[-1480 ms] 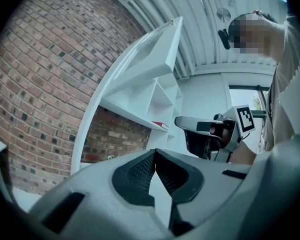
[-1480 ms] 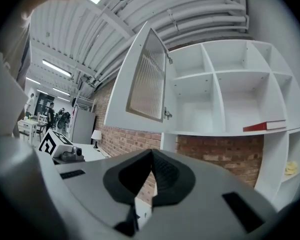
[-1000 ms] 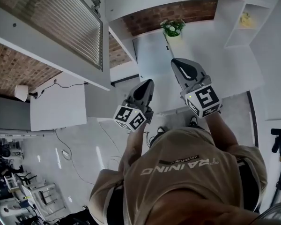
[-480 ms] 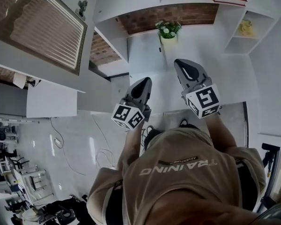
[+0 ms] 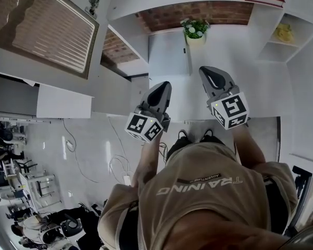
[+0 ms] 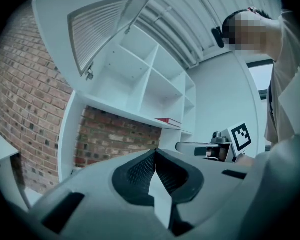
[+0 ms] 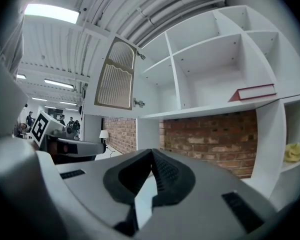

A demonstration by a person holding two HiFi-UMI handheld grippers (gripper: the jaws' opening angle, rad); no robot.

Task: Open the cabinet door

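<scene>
Nearer the shelves (image 7: 205, 84) now, left gripper (image 5: 164, 87) and right gripper (image 5: 208, 72) are both closed and empty; shirt (image 5: 208, 184) reads "TRAINING".

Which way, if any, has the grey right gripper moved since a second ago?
Yes, slightly rightward: the right gripper was straight below the white flower pot, now just right of it.

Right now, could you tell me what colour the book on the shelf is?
The book is red, clearest in the right gripper view.

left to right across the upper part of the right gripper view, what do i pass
ceiling light → cabinet door → red book → yellow thing
</scene>
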